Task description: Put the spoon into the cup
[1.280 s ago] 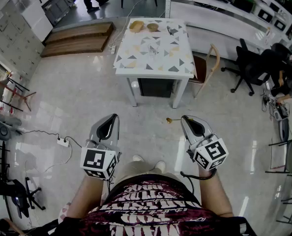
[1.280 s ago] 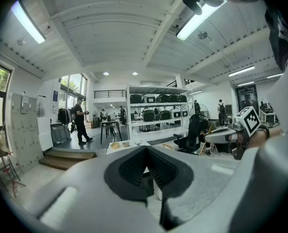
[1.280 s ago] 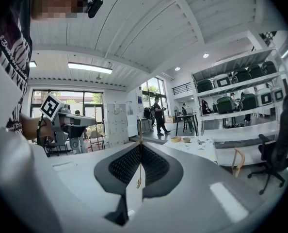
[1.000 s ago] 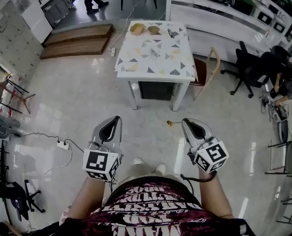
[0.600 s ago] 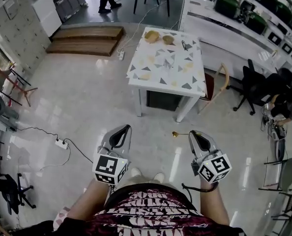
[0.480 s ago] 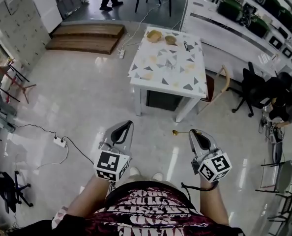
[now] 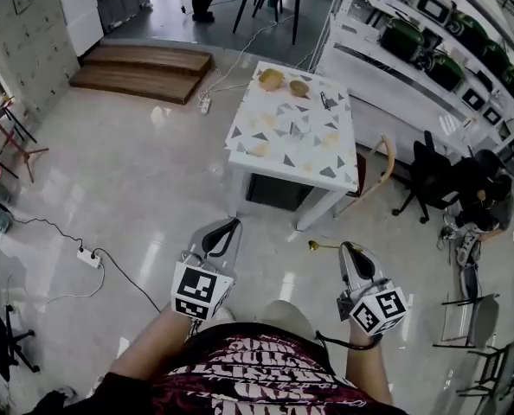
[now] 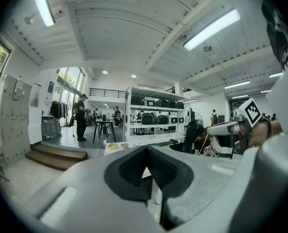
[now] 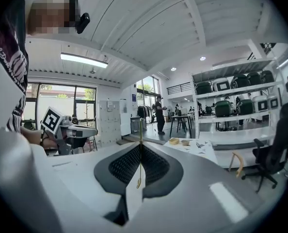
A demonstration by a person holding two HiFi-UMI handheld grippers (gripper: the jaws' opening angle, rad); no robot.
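**Gold spoon pinched in the right gripper, over bare floor short of the table**

Pinches the thin gold spoon [image 7: 323, 246] by its handle between the pressed-together fingers of the right gripper [image 7: 350, 251]. In the head view, leaves the spoon's bowl sticking out toward 9 o'clock from the jaw tips, above the floor and not over the table. Shows that handle edge-on between the ribbed pads in the right gripper view. Holds the left gripper [image 7: 225, 227] at 9 o'clock of the right one, fingers together at the tips with nothing between them.

Below both, glossy pale floor tiles [image 7: 110, 162]. At 12 o'clock, well apart from the grippers, a white table [image 7: 292, 137] patterned with triangles. On its far edge, two tan vessels [image 7: 272, 79], cup or bowl impossible to tell, with a small dark item [image 7: 326, 102] at their 4 o'clock. Under the table, a dark box [image 7: 279, 193]; at its 3 o'clock, a wooden chair [image 7: 374, 167].

Around the room:
- wooden steps [image 7: 140, 59] at 10 o'clock
- a power strip [image 7: 88, 257] with its cable at 9 o'clock
- shelving with green machines [image 7: 430, 50] at 1 o'clock
- a seated person [image 7: 478, 201] at 3 o'clock
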